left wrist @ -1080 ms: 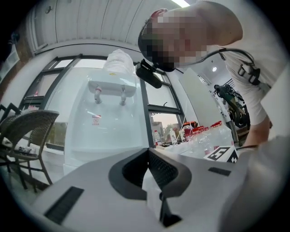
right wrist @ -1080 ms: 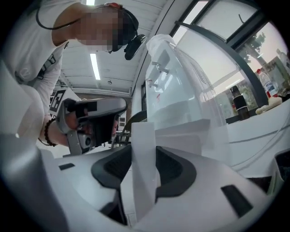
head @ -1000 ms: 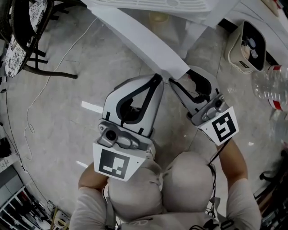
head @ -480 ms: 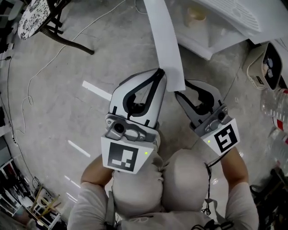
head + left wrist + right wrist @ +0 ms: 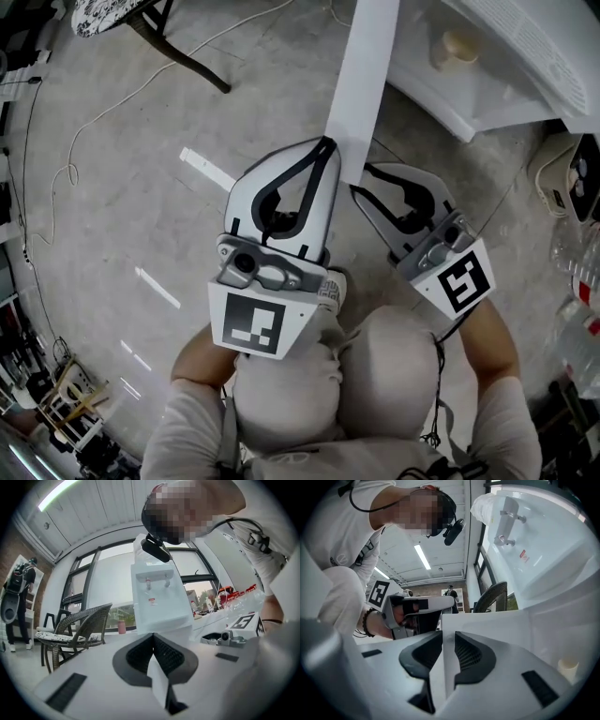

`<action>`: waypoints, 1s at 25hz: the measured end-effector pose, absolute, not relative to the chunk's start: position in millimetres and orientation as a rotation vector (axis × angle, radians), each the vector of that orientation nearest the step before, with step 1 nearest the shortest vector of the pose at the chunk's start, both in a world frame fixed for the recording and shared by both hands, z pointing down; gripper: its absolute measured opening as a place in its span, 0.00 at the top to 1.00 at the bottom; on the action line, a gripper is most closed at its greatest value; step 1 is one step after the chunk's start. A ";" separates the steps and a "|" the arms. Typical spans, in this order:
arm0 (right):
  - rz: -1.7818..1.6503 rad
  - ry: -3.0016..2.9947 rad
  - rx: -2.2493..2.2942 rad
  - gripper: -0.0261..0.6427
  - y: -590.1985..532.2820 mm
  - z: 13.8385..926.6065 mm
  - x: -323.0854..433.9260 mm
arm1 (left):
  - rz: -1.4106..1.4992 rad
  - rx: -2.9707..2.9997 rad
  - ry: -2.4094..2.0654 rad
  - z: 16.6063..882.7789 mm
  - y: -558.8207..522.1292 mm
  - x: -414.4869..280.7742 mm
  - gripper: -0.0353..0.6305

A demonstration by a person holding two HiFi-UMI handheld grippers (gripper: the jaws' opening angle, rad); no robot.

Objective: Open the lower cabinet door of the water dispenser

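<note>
The white lower cabinet door (image 5: 364,84) of the water dispenser (image 5: 511,52) stands swung out, its free edge pointing toward me. My right gripper (image 5: 357,182) holds that free edge; its jaws have just been closing, and in the right gripper view the door panel (image 5: 487,627) sits pinched between the black pads (image 5: 474,657) of the right gripper (image 5: 447,637). My left gripper (image 5: 325,143) lies just left of the door's end with its tips together and nothing held. In the left gripper view the left gripper (image 5: 152,637) points at the dispenser (image 5: 159,597).
A small pale cup (image 5: 457,47) sits inside the open cabinet. A wicker chair (image 5: 75,630) stands at the far left, with a cable (image 5: 75,159) and a white strip (image 5: 206,169) on the concrete floor. Clear plastic bottles (image 5: 577,272) crowd the right edge.
The door has swung further open, from slanting left to pointing nearly straight at me. Both grippers have travelled with its free edge, the right one staying on it.
</note>
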State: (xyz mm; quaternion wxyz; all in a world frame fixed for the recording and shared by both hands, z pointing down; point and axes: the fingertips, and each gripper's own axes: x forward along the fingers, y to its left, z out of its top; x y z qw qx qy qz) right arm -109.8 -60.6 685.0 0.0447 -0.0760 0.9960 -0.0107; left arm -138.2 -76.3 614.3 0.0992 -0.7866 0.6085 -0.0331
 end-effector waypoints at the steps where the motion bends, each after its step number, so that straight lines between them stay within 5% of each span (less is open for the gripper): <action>1: -0.031 3.043 -0.221 0.82 -59.6 684.8 -116.4 | -0.102 -2.318 1.813 615.0 -74.2 -143.9 0.94; 25: -0.057 3.023 -0.127 0.90 -74.5 682.0 -224.8 | -0.104 -2.169 2.035 626.5 -45.2 -223.6 0.94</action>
